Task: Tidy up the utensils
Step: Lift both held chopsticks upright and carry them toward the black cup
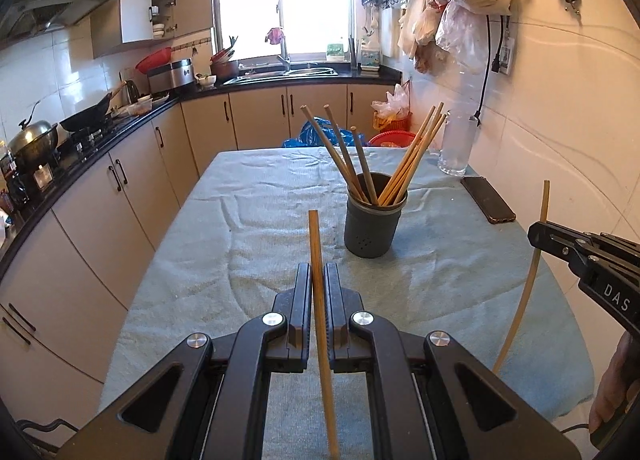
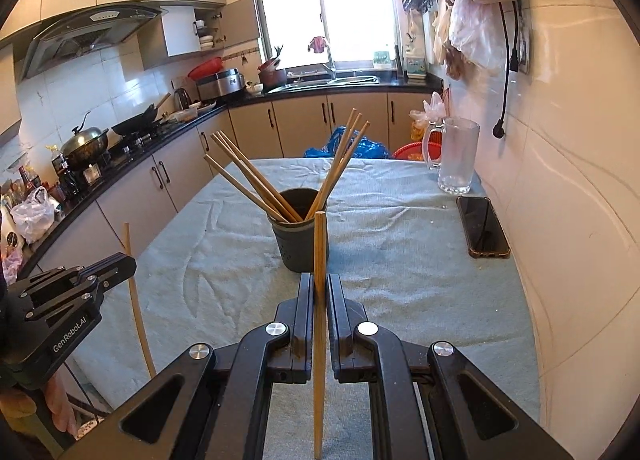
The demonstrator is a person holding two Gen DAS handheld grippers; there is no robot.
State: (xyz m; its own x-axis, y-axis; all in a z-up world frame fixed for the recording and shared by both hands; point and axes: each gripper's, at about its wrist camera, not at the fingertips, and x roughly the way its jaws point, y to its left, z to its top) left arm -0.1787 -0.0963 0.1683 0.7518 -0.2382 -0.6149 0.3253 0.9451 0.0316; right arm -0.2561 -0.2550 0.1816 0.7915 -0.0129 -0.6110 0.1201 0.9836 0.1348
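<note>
Dark holder (image 1: 375, 220) upright on cloth (chopsticks (image 1: 412, 158) fanned inside); two more chopsticks (image 1: 318, 280) held upright.

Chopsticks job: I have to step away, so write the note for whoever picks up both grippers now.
Left gripper: shut on one chopstick, above the table.
Right gripper: shut on another chopstick.
Grey holder stands mid-table with seven chopsticks already in it.
No loose chopsticks show on the cloth.
Left to do: drop both held sticks into the holder.
</note>
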